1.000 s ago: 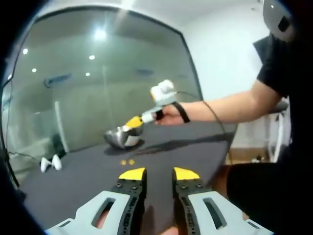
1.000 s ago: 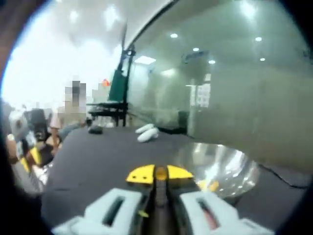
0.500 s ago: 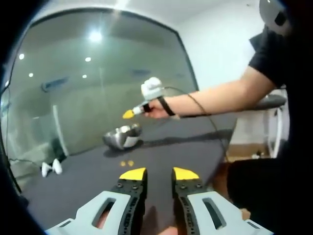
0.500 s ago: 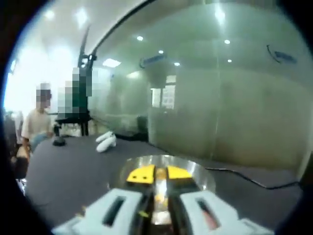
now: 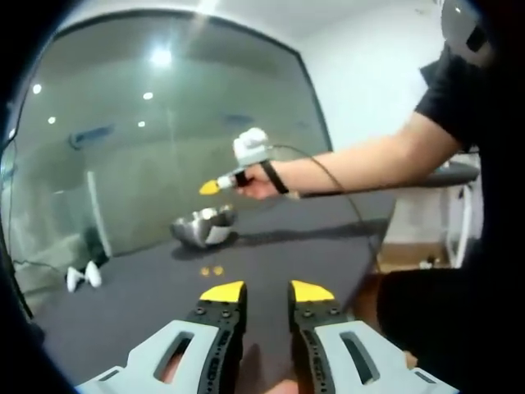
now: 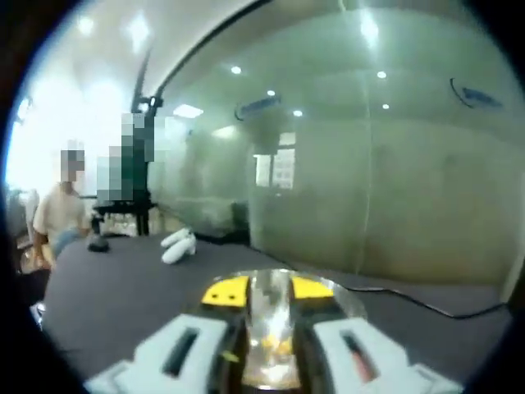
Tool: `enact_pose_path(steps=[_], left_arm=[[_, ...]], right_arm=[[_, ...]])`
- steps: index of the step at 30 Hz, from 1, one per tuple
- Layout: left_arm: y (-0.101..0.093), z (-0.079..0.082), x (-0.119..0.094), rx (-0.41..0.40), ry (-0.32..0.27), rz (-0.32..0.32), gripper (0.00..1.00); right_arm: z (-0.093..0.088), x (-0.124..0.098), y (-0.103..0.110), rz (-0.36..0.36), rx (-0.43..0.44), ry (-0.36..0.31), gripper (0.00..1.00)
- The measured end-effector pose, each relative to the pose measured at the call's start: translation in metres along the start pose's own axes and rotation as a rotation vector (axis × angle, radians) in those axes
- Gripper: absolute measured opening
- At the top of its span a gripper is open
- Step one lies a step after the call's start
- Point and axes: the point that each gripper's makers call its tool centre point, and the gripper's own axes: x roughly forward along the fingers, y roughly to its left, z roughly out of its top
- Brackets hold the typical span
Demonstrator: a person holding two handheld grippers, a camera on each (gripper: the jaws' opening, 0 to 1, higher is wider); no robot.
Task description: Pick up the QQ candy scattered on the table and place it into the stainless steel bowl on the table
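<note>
The stainless steel bowl (image 5: pixel 203 227) stands on the dark table (image 5: pixel 320 246). Two small yellow QQ candies (image 5: pixel 212 270) lie on the table in front of it. A hand holds my right gripper (image 5: pixel 210 187) in the air above the bowl. In the right gripper view that gripper (image 6: pixel 270 290) is open, looking down into the bowl (image 6: pixel 271 316), where yellow candy (image 6: pixel 279 345) lies. My left gripper (image 5: pixel 267 293) hovers low over the near part of the table, open, with nothing between its yellow-tipped fingers.
A white two-part object (image 5: pixel 84 276) lies at the far left of the table, also visible as the white object (image 6: pixel 178 245). A glass wall (image 5: pixel 164 139) runs behind the table. A black cable (image 6: pixel 426 308) crosses the table. A person (image 6: pixel 57 215) stands beyond the far end.
My right gripper, shut half a second ago with a candy between its jaws, has opened over the bowl. It rose from the bowl's rim a second ago. My left gripper stayed put.
</note>
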Motion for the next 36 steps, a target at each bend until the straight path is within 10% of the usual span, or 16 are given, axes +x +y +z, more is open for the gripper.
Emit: enact_pose_path(steps=[16, 36], left_arm=[[0.004, 0.014, 0.016, 0.031, -0.026, 0.020, 0.22], [-0.009, 0.021, 0.020, 0.053, -0.031, 0.004, 0.22]], right_arm=[[-0.018, -0.092, 0.059, 0.197, 0.096, -0.031, 0.19], [-0.080, -0.157, 0.087, 0.412, -0.069, 0.065, 0.28]])
